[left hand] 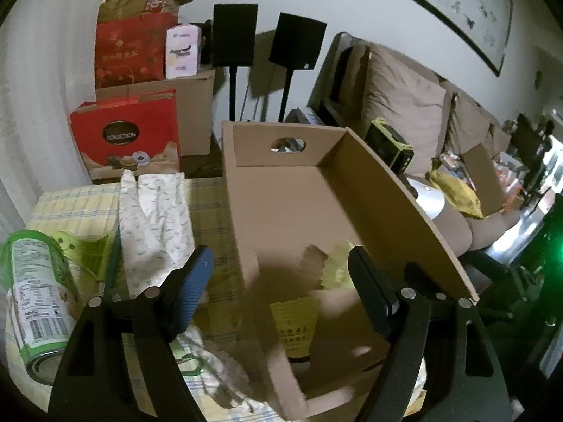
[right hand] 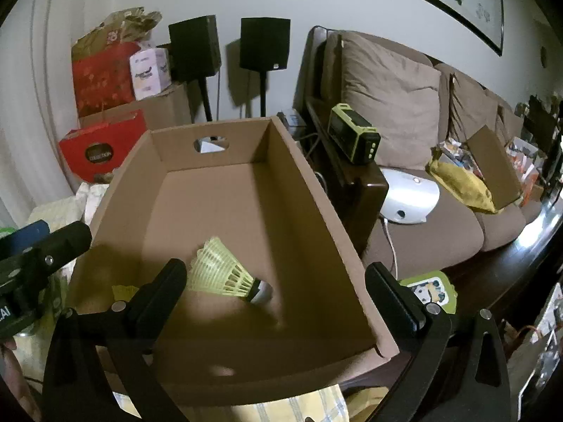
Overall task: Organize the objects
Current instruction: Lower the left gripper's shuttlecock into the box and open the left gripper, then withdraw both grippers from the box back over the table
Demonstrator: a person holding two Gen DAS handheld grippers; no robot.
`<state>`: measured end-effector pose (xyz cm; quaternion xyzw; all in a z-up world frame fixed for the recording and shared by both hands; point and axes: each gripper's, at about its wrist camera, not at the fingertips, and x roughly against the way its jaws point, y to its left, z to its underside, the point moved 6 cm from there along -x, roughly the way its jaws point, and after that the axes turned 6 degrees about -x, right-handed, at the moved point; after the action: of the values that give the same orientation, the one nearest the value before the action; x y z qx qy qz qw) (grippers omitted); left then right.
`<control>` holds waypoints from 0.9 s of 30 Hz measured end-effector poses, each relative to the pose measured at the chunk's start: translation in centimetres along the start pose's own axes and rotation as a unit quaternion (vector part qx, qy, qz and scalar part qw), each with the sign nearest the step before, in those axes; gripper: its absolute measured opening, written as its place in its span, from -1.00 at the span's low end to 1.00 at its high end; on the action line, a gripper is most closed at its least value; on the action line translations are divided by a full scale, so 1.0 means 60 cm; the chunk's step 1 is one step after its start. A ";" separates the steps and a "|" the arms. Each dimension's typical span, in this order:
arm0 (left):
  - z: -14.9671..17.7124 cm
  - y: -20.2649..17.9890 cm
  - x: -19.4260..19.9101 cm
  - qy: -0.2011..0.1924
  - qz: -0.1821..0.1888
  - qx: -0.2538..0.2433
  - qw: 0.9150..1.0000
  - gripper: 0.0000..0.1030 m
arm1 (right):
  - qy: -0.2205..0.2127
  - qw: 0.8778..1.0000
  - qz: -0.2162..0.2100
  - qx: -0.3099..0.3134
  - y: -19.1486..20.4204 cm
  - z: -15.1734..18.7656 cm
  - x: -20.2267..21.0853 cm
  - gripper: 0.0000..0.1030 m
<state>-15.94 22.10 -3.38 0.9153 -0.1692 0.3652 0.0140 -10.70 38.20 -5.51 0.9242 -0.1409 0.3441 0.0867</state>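
Note:
A brown cardboard tray box [right hand: 316,190] with a hand hole stands on the yellow checked tablecloth [left hand: 207,204]. On its floor lies a yellow shuttlecock [right hand: 225,270], cork end to the right. My right gripper [right hand: 278,295] hangs open above it, and neither pad touches it. A second yellow meshed piece [left hand: 295,327] lies near the box's front left corner. My left gripper [left hand: 281,292] is open over the box's left wall [left hand: 246,246], with its blue pad outside the box and nothing gripped. It also shows at the left edge of the right wrist view as the left gripper [right hand: 49,237].
A green can [left hand: 31,299], a green plastic clip [left hand: 84,249] and a white patterned bag [left hand: 151,221] lie left of the box. Red gift boxes [left hand: 126,133] and two speakers on stands [left hand: 234,35] line the wall. A sofa [right hand: 422,105] holds a radio [right hand: 353,137] on its armrest and a white device [right hand: 408,197].

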 end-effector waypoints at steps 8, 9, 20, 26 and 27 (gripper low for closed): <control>0.012 0.026 0.021 -0.013 -0.022 -0.004 1.000 0.89 | -0.002 1.000 -0.002 0.000 0.010 0.009 0.010 0.99; 0.013 0.031 0.023 -0.012 -0.024 -0.005 1.000 0.92 | -0.002 1.000 -0.001 0.001 0.011 0.009 0.011 0.99; 0.051 0.057 0.046 -0.003 -0.034 -0.008 0.999 0.97 | -0.001 1.000 -0.010 0.012 0.044 0.031 0.040 0.99; 0.071 0.076 0.072 -0.012 -0.024 0.003 1.000 0.97 | -0.006 1.000 -0.013 0.021 0.068 0.044 0.056 0.99; 0.073 0.078 0.076 -0.013 -0.024 0.004 1.000 0.97 | -0.007 1.000 -0.014 0.022 0.072 0.047 0.059 0.99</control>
<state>-11.46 15.64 -3.96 0.9240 -0.1461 0.3530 0.0172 -7.80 32.68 -4.97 0.9303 -0.1207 0.3391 0.0698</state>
